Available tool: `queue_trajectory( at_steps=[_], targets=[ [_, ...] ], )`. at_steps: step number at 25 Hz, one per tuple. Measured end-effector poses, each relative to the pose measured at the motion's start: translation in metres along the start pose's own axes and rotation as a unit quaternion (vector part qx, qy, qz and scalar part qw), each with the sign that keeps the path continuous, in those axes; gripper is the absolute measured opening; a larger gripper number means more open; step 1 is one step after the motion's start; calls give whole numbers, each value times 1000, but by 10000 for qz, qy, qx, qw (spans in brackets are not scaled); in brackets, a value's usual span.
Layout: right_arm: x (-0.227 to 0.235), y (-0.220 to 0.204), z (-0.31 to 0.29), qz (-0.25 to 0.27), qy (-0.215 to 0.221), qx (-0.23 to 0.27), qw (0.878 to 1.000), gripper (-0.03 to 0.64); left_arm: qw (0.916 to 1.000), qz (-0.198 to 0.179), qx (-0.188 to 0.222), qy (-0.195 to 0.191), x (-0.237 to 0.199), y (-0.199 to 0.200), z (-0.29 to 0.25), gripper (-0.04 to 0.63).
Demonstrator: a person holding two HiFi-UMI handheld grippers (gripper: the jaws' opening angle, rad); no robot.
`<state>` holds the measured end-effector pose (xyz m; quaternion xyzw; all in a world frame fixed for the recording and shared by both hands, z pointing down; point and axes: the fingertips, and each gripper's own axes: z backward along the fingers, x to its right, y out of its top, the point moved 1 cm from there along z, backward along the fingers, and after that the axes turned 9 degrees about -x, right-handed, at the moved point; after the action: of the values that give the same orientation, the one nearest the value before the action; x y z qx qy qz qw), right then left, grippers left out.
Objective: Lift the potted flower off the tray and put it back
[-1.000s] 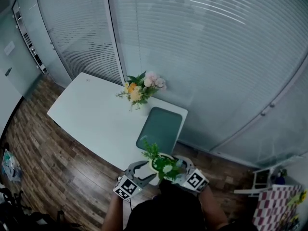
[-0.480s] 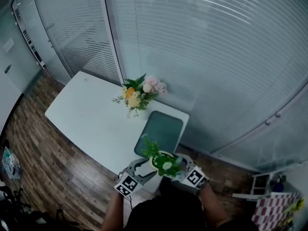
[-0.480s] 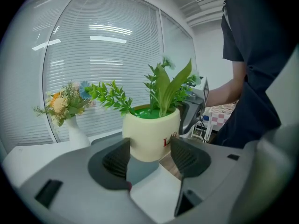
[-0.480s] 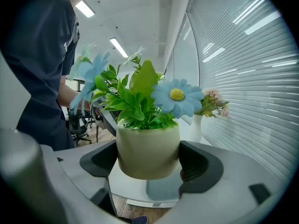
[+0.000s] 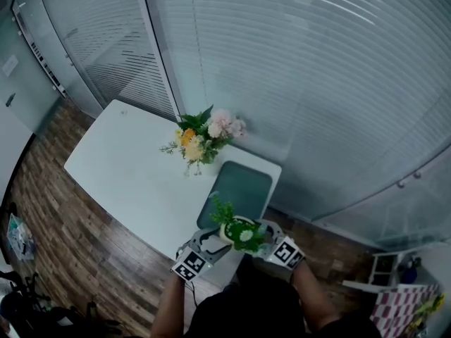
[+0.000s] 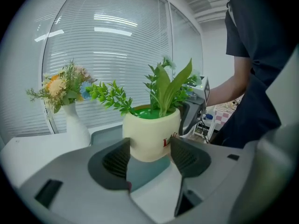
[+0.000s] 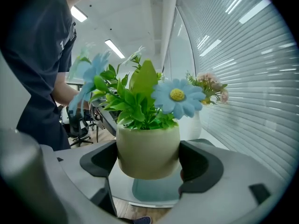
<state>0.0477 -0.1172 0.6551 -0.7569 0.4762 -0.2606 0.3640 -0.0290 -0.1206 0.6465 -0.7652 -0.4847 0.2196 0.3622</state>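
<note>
Gripping the potted flower (image 7: 148,153), the right claw (image 7: 148,161) had both pads pressed flat on opposite sides of the cream pot, closed to pot width. Pot was off the tray (image 7: 154,190), with clear air under its base and the green tray showing below. Blue daisy and green leaves stood upright out of the pot.

Left claw (image 6: 150,155) was spread wide and not clamped. The potted flower (image 6: 150,132) sat just past its tips, pad edges overlapping the pot sides; contact couldn't be told. Red lettering on the pot was partly hidden by the pad.

From above, potted flower (image 5: 239,232) hung over the near end of the tray (image 5: 243,189), between left claw (image 5: 215,238) and right claw (image 5: 261,233), close to the person's body. Tray lay on the white surface (image 5: 134,167). A white vase of mixed flowers (image 5: 201,138) stood just beyond the tray's far left corner, next to the glass wall with blinds (image 5: 317,83).
</note>
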Motion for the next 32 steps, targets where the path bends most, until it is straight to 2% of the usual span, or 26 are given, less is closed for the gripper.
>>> queue_trajectory(
  at_steps=[4, 9, 12, 17, 21, 32],
  targets=[
    [11, -9, -9, -48, -21, -113, 9999, 385, 9997, -8, -231, -5, -8, -7, -14, 270],
    [16, -23, -21, -113, 50, -272, 9996, 385, 9994, 170, -235, -170, -12, -23, -31, 270],
    [19, -28, -33, -65, 36, -205, 9998, 385, 9988, 316, -312, -196, -14, -35, -40, 270],
    [24, -41, -38, -60, -3, -579, 9983, 385, 9982, 399, -413, -188, -17, -43, -52, 270],
    [32, -46, -47, -112, 36, -564, 9983, 385, 9969, 436, -618, -199, -25, -48, -61, 269],
    [59, -59, -68, -81, -39, -690, 9976, 385, 9946, 566, -808, -337, -46, -61, -91, 268]
  ],
)
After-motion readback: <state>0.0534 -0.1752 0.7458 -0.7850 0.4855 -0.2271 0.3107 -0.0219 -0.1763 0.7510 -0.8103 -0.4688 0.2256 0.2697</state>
